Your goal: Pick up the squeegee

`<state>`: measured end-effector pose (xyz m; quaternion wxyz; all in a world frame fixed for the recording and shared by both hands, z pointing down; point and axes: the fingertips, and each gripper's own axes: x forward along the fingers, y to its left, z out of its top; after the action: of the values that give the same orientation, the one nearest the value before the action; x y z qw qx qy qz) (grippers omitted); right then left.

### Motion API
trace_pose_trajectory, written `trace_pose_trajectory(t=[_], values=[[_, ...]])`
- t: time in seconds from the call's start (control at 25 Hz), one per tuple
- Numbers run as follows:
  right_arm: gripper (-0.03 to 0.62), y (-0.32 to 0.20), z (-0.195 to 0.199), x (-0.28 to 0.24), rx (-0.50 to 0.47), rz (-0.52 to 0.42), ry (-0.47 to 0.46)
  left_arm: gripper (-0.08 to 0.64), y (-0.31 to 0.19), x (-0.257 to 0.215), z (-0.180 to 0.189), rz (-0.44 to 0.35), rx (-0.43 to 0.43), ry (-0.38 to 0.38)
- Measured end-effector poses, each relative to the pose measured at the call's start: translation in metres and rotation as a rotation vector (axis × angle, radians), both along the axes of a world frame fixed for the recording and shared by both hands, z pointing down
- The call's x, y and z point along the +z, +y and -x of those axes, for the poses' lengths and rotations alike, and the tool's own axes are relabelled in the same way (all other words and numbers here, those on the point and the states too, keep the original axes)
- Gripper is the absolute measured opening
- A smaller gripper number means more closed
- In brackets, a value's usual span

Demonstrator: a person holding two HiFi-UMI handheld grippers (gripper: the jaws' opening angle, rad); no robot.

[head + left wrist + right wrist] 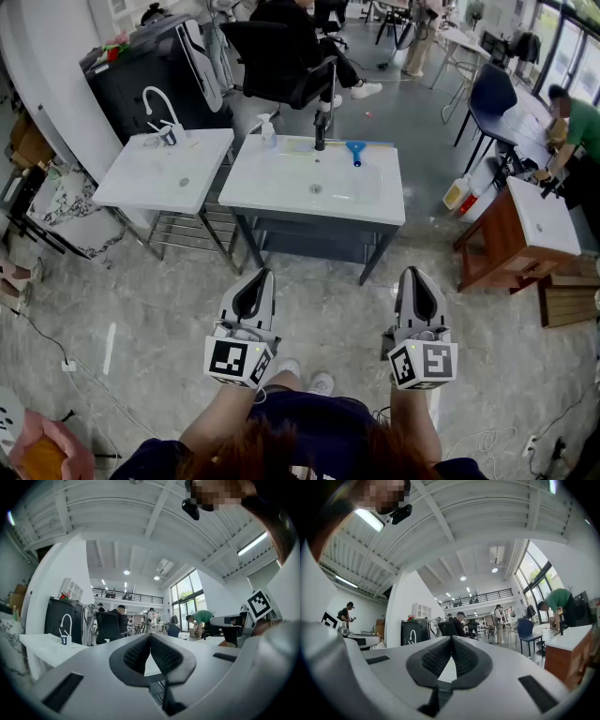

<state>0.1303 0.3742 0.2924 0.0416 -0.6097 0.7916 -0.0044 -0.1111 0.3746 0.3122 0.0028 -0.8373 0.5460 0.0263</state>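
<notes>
Squeegee (355, 150): blue handle, lying at the back edge of the white worktop (281, 187) with a basin in it, upper centre of the head view. It is just right of the black tap (321, 127), and nothing is touching it.

Bottle (268, 129): upright at the back left corner of the same worktop.

Second sink (141, 178): white, to the left of the first, with a curved white tap (159, 101) at its back.

Office chair (281, 56): black, behind the worktop at the top of the frame.

Wooden cabinet (511, 248): white top, at the right edge.

Left gripper (266, 274): lower centre-left of the head view, over the grey floor (328, 300), well short of the worktop. Its jaws are pressed together at the tips with nothing between them, as its own view shows (150, 637).

Right gripper (413, 273): lower centre-right, level with the left one and well apart from the squeegee. Its jaws are also together and empty (451, 639).
</notes>
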Motion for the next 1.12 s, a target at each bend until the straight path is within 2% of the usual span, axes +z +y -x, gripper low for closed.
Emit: trace_pose_trajectory(t=[0.36,0.48,0.56,0.6,0.88,1.12], values=[[0.019,0.000,-0.003,-0.004,0.005,-0.011,-0.062,0.020,0.001,0.003,0.003,-0.016,-0.029,0.011],[0.096,0.002,0.000,-0.002,-0.023,-0.012,-0.062,0.021,0.004,0.004,0.000,-0.017,-0.031,0.008],[0.182,0.000,0.001,-0.002,-0.040,-0.020,-0.061,0.020,0.003,0.005,-0.002,-0.017,-0.028,0.004],[0.203,-0.002,0.002,-0.001,-0.044,-0.022,-0.060,0.020,0.002,0.006,-0.002,-0.015,-0.027,0.001],[0.257,-0.025,0.010,0.005,-0.047,0.002,-0.057,0.020,-0.022,0.015,0.006,0.008,-0.035,0.002],[0.258,-0.073,0.014,0.000,-0.030,-0.012,-0.046,0.021,-0.075,0.013,0.010,-0.004,-0.009,0.015]])
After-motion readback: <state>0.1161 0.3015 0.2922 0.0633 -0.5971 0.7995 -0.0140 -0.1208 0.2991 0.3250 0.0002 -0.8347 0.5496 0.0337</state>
